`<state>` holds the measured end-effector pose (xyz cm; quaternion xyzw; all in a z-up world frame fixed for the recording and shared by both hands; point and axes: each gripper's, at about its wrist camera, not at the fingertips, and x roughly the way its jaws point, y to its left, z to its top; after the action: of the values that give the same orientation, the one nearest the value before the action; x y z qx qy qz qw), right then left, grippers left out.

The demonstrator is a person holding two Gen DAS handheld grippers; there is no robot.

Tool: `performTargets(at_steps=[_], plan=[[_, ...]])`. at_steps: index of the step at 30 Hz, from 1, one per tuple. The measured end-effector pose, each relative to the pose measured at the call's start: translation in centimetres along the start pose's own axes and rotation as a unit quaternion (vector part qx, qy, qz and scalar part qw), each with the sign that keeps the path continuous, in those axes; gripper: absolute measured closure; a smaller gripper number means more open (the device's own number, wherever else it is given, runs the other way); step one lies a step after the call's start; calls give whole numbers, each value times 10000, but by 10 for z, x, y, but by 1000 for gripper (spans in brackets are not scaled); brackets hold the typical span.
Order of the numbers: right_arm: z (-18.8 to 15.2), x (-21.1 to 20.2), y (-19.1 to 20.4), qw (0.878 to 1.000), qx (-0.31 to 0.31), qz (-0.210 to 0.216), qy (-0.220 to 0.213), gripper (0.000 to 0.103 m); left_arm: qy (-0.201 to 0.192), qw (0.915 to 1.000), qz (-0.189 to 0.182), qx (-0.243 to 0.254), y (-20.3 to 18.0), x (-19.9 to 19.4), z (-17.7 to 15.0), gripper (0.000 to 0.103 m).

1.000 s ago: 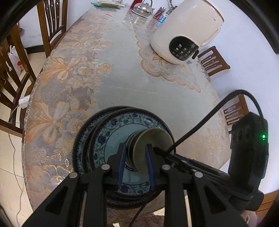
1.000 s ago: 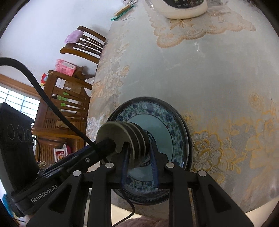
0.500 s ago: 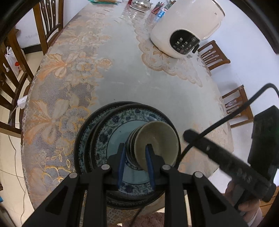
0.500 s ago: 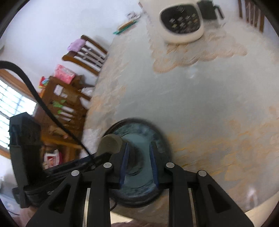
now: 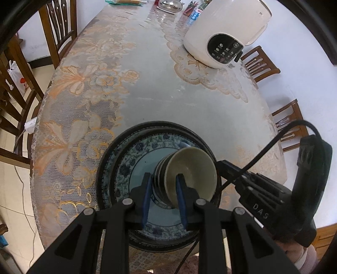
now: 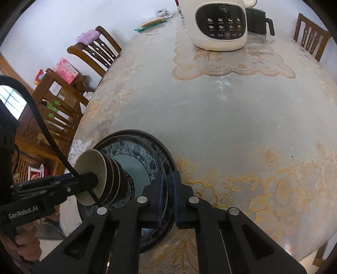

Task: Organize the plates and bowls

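A stack of blue-patterned plates lies near the table's front edge, also in the right wrist view. A stack of several dark-striped bowls with pale insides stands on the top plate; it shows in the right wrist view too. My left gripper is shut on the near rim of the bowl stack. My right gripper has its jaws narrowly apart astride the right rim of the plate stack; I cannot tell if the pads press on it.
A white rice cooker stands on a lace mat at the far right of the oval table. A kettle and small items lie at the far end. Wooden chairs ring the table.
My right gripper has left the bowl stack and moved right, down to the plate stack's rim. My left gripper has stayed on the bowls.
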<state>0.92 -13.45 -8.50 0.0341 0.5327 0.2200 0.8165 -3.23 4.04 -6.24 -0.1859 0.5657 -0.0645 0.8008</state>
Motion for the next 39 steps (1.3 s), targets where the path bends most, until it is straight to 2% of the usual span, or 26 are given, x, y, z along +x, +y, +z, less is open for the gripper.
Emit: performTargets(at_steps=[7,10,17,22,25,31,39], plan=[[-1,-5,-2,9998,163,92,-27,93,-151,9995,189,195,-3,-10,-3,80],[-3,-13,0,9996,185,158,-120,84,-225,9989,289,301,-5,-15,-4,78],[-16,-42,13,9989,71,228,-399,78,-388,9971,425,490,-6,-31,-15,67],[-30,-63,22,9983,46,255,-523,75,-498,9953,538,638,-6,-44,-28,65],[-40,-71,27,9980,27,273,-570,72,-539,9949,550,652,-4,-52,-35,61],[-60,-79,38,9980,-11,182,-606,68,-631,9915,826,778,-1,-60,-52,52],[-82,-71,55,9988,-133,55,-469,65,-443,9913,921,825,7,-50,-74,49]])
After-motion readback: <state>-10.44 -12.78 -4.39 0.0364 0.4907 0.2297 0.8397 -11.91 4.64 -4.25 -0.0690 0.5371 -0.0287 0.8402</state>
